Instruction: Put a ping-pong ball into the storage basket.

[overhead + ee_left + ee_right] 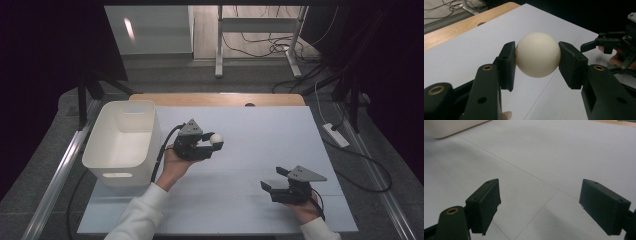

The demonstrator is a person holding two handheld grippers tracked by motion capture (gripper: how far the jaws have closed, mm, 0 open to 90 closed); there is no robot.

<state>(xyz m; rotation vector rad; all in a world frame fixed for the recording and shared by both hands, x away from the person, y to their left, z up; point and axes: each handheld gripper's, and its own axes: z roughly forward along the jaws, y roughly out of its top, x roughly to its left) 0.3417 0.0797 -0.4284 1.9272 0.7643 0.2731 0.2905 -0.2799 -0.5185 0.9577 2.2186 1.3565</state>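
A cream-white ball is clamped between the two black jaws of my left gripper, held a little above the white table sheet near the middle. My right gripper rests low over the sheet at the front right, open, with nothing between its jaws. That right gripper also appears at the far right of the left gripper view.
A white plastic bin stands at the left of the sheet; its corner shows at the top left of the right gripper view. A wooden table edge runs along the back. Cables and a desk frame lie on the floor beyond.
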